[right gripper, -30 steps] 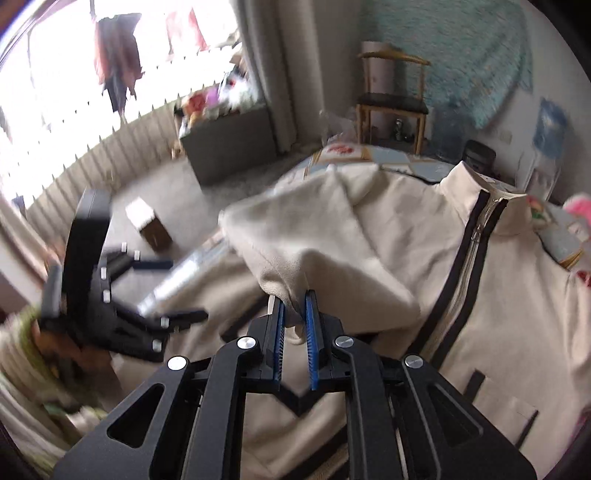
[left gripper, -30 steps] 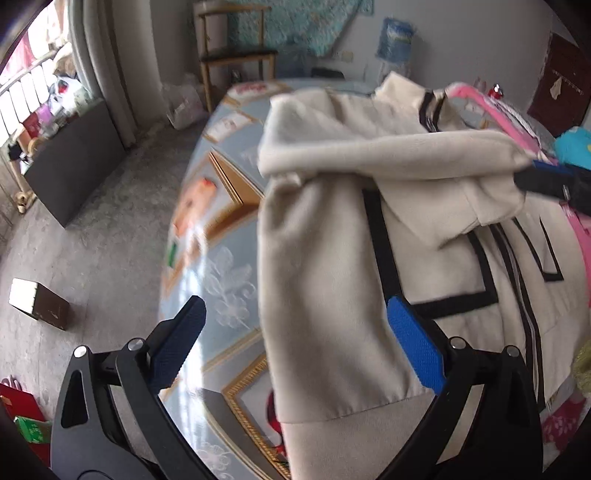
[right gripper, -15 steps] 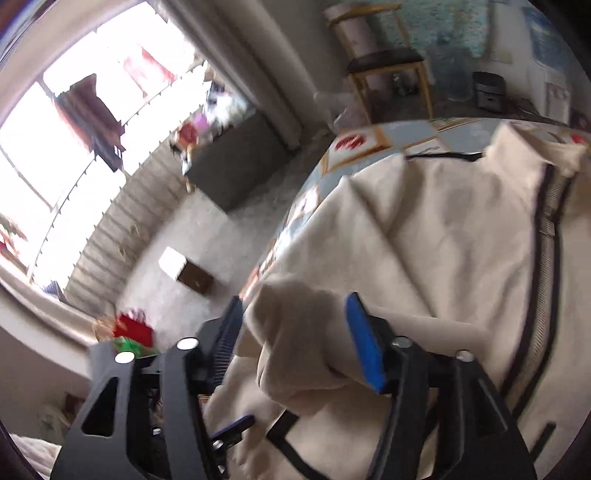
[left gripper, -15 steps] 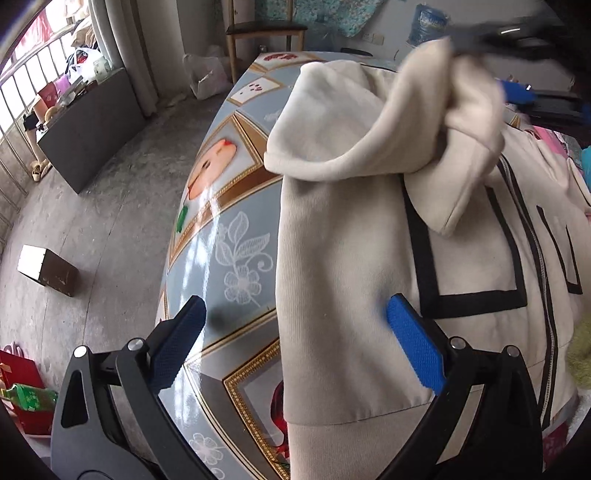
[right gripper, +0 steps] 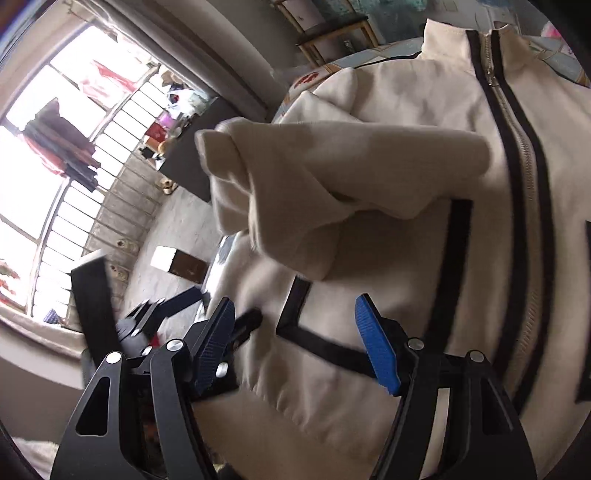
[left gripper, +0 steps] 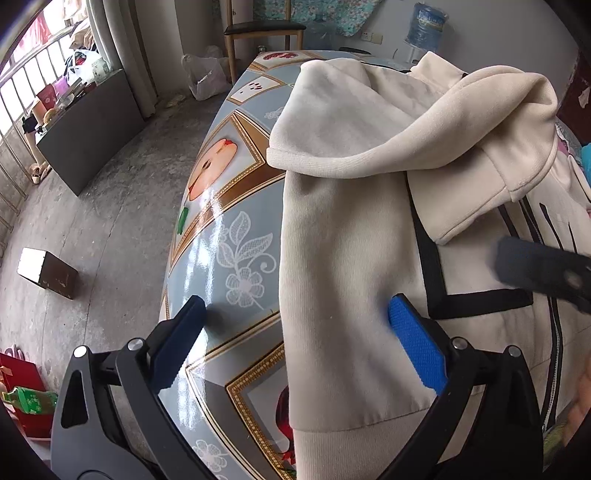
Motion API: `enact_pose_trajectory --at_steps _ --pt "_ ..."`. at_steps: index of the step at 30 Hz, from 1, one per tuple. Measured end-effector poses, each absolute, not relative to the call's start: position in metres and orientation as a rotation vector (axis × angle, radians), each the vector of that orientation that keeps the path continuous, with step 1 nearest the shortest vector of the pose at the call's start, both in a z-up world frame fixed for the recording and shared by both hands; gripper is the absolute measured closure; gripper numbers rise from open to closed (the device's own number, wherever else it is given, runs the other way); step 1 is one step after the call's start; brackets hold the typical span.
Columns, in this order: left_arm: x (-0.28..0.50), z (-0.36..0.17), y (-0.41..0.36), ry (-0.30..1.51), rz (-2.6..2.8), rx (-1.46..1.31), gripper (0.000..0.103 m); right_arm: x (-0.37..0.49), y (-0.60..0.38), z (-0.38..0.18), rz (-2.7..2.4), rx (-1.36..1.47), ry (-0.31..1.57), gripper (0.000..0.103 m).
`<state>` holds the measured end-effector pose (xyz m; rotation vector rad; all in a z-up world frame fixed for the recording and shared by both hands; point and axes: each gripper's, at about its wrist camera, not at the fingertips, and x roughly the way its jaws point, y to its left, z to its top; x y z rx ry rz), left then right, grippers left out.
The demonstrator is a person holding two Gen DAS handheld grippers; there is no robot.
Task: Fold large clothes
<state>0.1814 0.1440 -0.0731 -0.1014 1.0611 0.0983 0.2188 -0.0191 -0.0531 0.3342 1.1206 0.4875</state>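
Blue ribbed pads face each other across a wide gap on both tools, and nothing sits between either pair: the left gripper (left gripper: 295,343) hangs with its jaws spread over the near side edge of the cream zip-up jacket (left gripper: 343,280), one pad above the glossy patterned tablecloth (left gripper: 221,236) and the other above the fabric, while the right gripper (right gripper: 295,343) is equally wide open over the jacket's front, above its black trim lines. Outward from there, the jacket lies face up on the table, its zipper (right gripper: 517,177) closed and running up to a stand collar, and one sleeve (left gripper: 424,129) lies folded across the chest in a loose, puffy hump with its cuff end draping down toward the trim. It looks like a thick fleece-backed knit (the turned-over lining reads as plush), so I would expect it to be soft, limp and fairly bulky, light enough for one gripper to lift a corner yet prone to sag and spring back out of a crease. The cloth beneath looks slick, so the whole garment may slide if dragged. The likeliest good holds seem to be the ribbed hem and the side seam near the left gripper, pinching both layers at the edge, not the smooth middle. Beyond the table, a wooden chair (left gripper: 264,31) and a water bottle (left gripper: 423,22) stand by the wall.
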Motion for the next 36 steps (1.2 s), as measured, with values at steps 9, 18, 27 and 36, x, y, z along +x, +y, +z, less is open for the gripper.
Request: enact_pose_trajectory --at_steps 9,18,27,36 --pt "0.181 -0.071 0.144 1.033 0.117 -0.077 0.008 0.237 -0.036 0.035 0.239 -0.177 0.790 0.094" --pt "0.182 -0.058 0.138 1.005 0.159 -0.009 0.023 0.179 -0.100 0.036 0.011 -0.923 0.679 0.096" --pt "0.182 -0.046 0.144 1.002 0.189 0.057 0.025 0.154 -0.240 0.007 0.326 0.067 1.156 0.061" --pt "0.225 -0.054 0.122 1.032 0.177 0.109 0.029 0.270 -0.266 -0.016 0.202 0.474 1.136 0.060"
